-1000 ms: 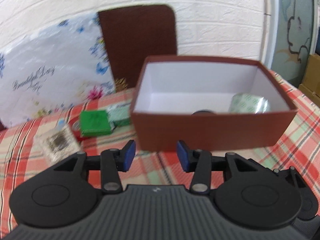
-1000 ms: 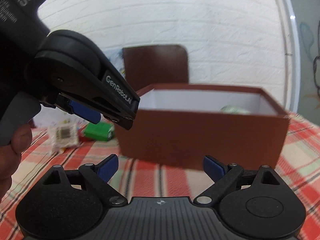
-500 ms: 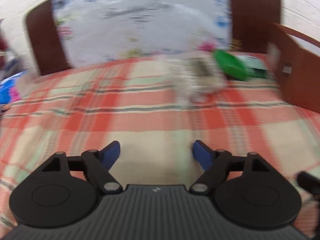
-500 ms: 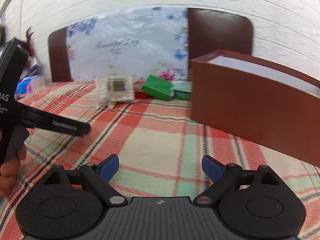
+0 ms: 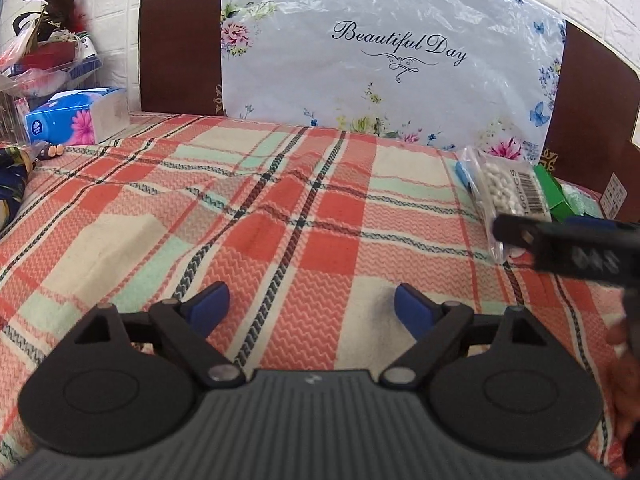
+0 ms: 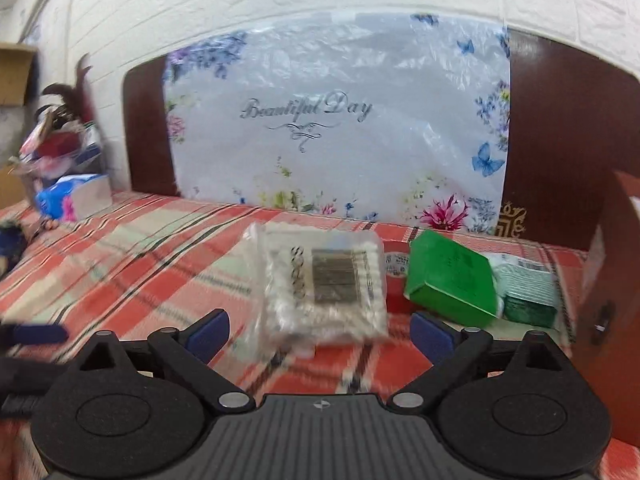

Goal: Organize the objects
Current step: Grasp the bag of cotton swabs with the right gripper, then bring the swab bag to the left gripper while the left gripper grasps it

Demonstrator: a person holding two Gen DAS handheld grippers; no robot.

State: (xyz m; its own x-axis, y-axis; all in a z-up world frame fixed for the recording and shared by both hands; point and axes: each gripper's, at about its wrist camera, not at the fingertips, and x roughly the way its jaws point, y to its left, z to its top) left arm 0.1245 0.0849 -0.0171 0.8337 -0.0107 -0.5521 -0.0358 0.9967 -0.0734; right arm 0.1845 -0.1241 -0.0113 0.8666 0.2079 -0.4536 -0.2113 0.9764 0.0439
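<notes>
A clear bag of white cotton swabs lies on the plaid cloth just ahead of my open, empty right gripper. Right of the bag lie a red item, a green box and a green-and-white pack. The brown box stands at the right edge. In the left wrist view the bag and green box lie far right, partly behind the right gripper's body. My left gripper is open and empty over bare cloth.
A floral plastic-wrapped panel leans on a brown headboard at the back. A blue tissue box and cluttered items stand at the far left. Plaid cloth covers the surface.
Both grippers swung left, away from the brown box. The right gripper now faces the swab bag closely. The left gripper opened wider and faces bare cloth.
</notes>
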